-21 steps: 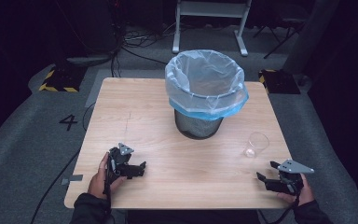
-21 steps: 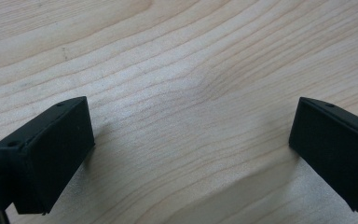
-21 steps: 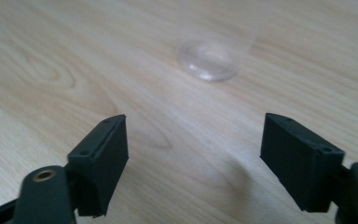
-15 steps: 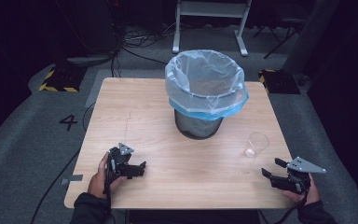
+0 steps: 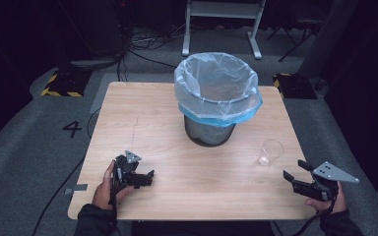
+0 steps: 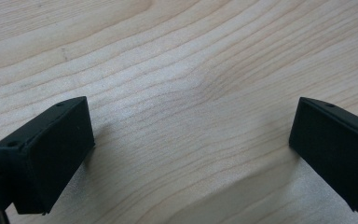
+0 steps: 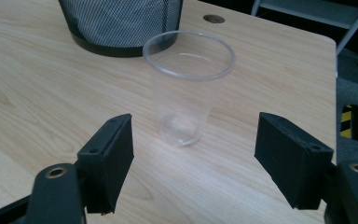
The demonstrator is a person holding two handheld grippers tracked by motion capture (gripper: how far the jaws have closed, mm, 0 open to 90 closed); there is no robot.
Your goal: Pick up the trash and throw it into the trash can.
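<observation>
A clear empty plastic cup [image 5: 270, 151] stands upright on the wooden table [image 5: 147, 118], right of middle. My right gripper [image 5: 293, 168] hovers at the table's front right corner, open, its jaws pointing at the cup from a short way off. In the right gripper view the cup [image 7: 186, 88] stands just beyond my right gripper [image 7: 193, 163], nothing between the pads. My left gripper [image 5: 148, 177] rests low at the front left, open. In the left gripper view, bare wood lies between the wide-apart jaws of my left gripper [image 6: 191, 149].
A black mesh bin [image 5: 210, 130] lined with a pale blue bag [image 5: 216, 83] stands at the table's middle back; its base [image 7: 121, 23] shows behind the cup. A cable hole [image 7: 213, 18] sits near the far edge. Dark floor surrounds the table.
My right gripper has drifted to the right and a little farther up the table, near the right edge. The left gripper and the cup have stayed where they were.
</observation>
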